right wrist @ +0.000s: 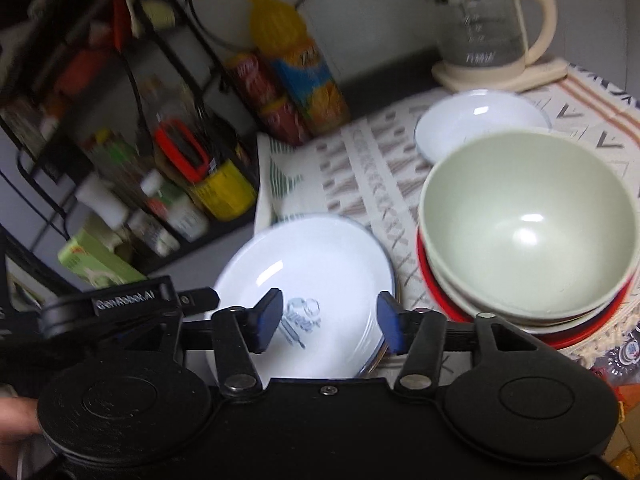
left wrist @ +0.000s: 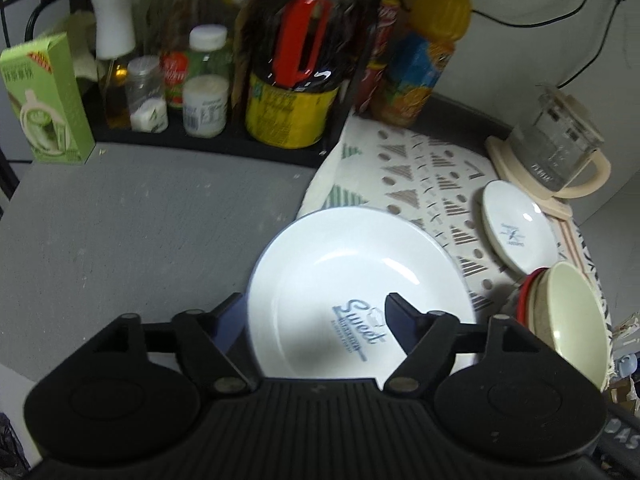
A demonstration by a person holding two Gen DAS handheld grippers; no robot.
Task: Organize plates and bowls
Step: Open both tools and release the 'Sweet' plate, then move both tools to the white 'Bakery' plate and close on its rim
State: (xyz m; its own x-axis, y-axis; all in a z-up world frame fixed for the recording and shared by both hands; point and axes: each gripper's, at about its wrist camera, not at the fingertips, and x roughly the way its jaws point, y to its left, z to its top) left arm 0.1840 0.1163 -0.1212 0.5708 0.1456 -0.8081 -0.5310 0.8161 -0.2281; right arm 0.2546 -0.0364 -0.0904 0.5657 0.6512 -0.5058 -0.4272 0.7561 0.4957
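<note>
A home kitchen: condiment rack [left wrist: 208,80], kettle [left wrist: 560,148], bowls [right wrist: 528,224].

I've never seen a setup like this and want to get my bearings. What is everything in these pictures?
Large plate: 1, white, blue print, between counter and cloth.
Small plate: 1, white, on cloth near kettle.
Bowls: a stack, pale green on top, red below, on cloth.
Kettle: 1, glass, cream handle, back corner.
Cloth: 1, patterned, under dishes.
Rack: 1, black, holding bottles and jars.
Carton: 1, green, beside rack.
Juice bottle: 1, orange, by wall.
Left hand-held gripper: black, open around large plate's rim.
Right hand-held gripper: black, open over large plate.
</note>
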